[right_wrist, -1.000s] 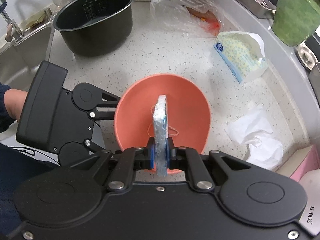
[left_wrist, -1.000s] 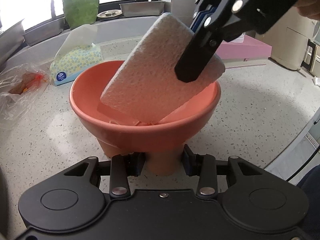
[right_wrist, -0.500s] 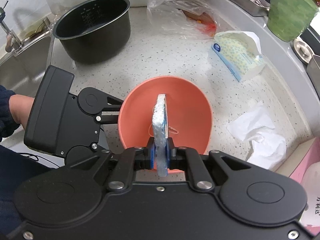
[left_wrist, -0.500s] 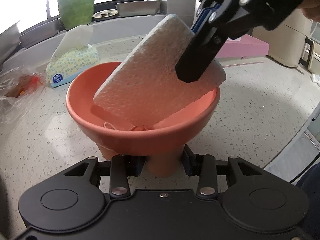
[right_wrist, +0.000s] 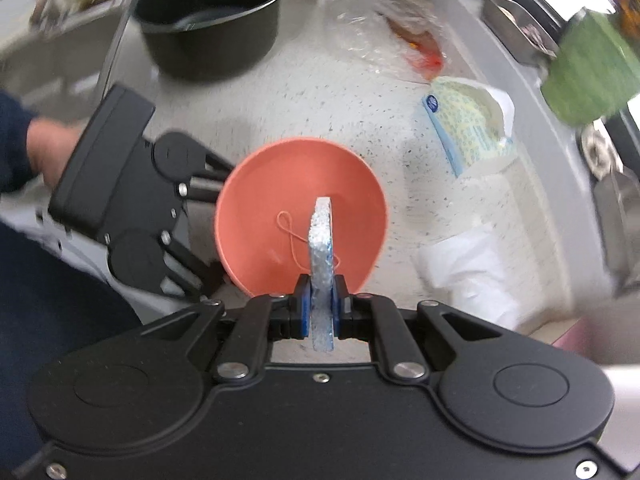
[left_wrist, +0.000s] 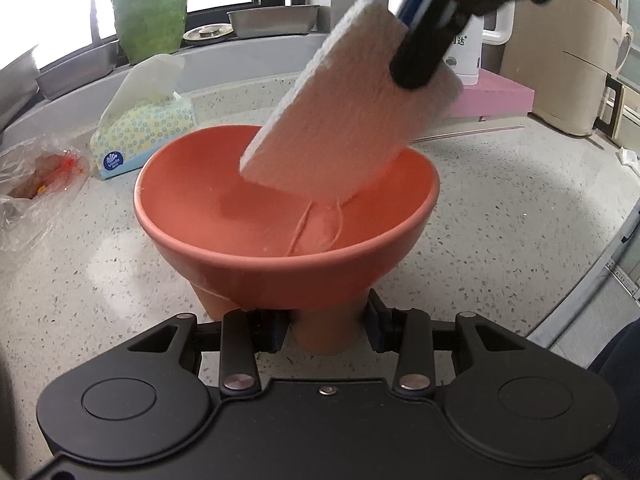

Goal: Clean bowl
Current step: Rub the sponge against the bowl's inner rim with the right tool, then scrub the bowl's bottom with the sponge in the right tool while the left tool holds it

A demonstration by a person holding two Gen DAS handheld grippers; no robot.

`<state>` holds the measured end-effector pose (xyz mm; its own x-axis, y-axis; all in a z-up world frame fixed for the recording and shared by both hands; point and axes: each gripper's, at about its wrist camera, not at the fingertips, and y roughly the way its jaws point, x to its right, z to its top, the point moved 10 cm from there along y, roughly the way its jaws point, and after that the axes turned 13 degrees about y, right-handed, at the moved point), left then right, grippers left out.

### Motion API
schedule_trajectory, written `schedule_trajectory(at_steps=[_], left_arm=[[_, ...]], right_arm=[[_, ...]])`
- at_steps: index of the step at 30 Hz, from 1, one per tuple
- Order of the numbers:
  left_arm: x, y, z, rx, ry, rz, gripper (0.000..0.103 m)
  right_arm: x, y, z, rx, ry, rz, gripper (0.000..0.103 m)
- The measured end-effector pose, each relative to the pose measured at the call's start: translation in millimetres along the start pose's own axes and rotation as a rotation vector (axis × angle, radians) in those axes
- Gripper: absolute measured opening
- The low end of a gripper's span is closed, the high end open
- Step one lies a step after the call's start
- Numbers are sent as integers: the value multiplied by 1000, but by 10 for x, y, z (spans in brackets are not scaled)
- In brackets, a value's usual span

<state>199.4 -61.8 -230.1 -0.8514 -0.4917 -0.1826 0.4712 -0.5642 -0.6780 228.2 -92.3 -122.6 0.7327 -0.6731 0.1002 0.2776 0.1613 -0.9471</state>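
The bowl (left_wrist: 286,216), smooth salmon plastic on a narrow foot, stands on the speckled counter (left_wrist: 500,216) near its front edge. The left gripper (left_wrist: 326,326) has its jaws clamped on the foot. A thin loop of string (right_wrist: 290,232) lies inside the bowl. The sponge (left_wrist: 348,124), a rough white slab with a blue backing, hangs tilted over the bowl, its lower end inside the rim but clear of the bottom. The right gripper (right_wrist: 321,306) has its jaws pressed together on the sponge's upper end. Toward the back edge lie a tissue pack (left_wrist: 142,136) and a clear plastic bag (left_wrist: 36,184). A crumpled white paper (right_wrist: 476,276) lies just beside the bowl, and a black pot (right_wrist: 210,20) stands well apart.
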Motion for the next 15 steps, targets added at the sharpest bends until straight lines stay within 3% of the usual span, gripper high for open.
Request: schedule_trajectory(at_steps=[6,15], left_arm=[[-3,-2,-4,16,-22,17,38],[4,-9,13,24,-19,25,38]], right_arm=[[-147,-1,70,-76,-194,-13,11],[-275,174,314,-50,-253,23,12]])
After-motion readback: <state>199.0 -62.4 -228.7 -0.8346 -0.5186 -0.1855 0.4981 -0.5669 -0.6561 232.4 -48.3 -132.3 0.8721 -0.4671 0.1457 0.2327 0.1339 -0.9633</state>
